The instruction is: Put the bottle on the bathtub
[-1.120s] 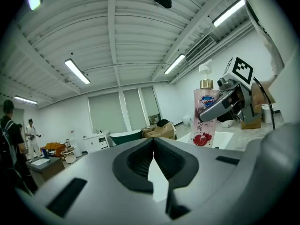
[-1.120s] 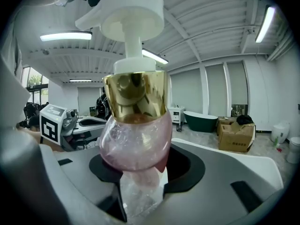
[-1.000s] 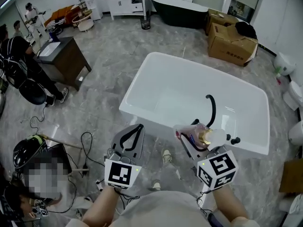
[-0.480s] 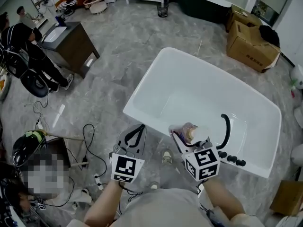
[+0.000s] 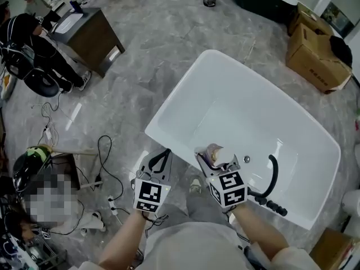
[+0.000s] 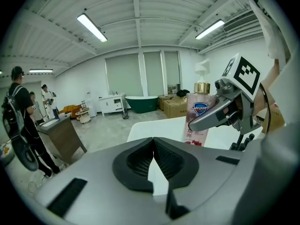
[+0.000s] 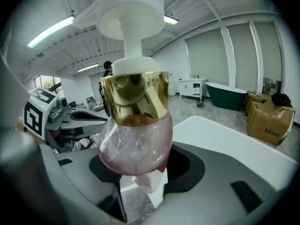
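A clear pink pump bottle (image 7: 133, 139) with a gold collar and white pump fills the right gripper view, held upright. My right gripper (image 5: 211, 157) is shut on this bottle (image 5: 215, 153), which hangs over the near rim of the white bathtub (image 5: 169, 103). In the left gripper view the same bottle (image 6: 200, 114) shows its blue label, clamped by the right gripper. My left gripper (image 5: 159, 161) is to the left of it, over the floor beside the tub, jaws together with nothing between them.
A black faucet (image 5: 274, 170) with knobs sits on the tub's near right rim. Cables (image 5: 104, 167) trail on the marble floor at left. A dark wooden cabinet (image 5: 90, 35), people, cardboard boxes (image 5: 318, 52) and a dark green tub stand farther off.
The bottle in my right gripper has shifted left along the tub's near rim, away from the black faucet. The left gripper has hardly moved.
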Action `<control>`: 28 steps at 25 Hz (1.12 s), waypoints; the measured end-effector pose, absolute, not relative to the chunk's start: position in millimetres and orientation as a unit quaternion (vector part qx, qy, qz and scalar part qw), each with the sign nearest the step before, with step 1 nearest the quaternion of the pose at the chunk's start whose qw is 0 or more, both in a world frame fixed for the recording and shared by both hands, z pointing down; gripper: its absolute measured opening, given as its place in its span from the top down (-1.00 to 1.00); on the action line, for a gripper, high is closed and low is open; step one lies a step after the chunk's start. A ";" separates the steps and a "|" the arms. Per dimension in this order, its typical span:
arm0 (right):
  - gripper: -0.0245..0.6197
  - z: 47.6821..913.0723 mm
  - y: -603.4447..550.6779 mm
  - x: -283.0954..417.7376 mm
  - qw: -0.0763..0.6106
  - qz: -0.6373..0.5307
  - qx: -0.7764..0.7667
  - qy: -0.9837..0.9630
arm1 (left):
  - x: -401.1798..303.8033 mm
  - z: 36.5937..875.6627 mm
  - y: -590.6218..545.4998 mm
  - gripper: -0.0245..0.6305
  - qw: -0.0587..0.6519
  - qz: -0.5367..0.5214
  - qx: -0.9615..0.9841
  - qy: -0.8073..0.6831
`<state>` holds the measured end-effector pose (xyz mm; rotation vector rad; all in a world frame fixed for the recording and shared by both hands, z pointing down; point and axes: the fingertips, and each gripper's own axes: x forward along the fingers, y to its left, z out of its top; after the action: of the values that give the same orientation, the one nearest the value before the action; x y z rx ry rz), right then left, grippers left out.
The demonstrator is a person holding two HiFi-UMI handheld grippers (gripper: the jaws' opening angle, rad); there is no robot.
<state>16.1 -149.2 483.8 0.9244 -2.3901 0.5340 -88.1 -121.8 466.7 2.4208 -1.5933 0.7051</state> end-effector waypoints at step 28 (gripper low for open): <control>0.18 662.3 -131.7 14.0 0.289 0.212 0.432 -0.828 | -92.6 643.9 -148.0 0.87 0.154 0.278 0.841 -0.438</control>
<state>14.0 -131.7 662.3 1.1519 -2.2088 0.5670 -92.6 -148.0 643.9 2.4103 -1.2567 0.7975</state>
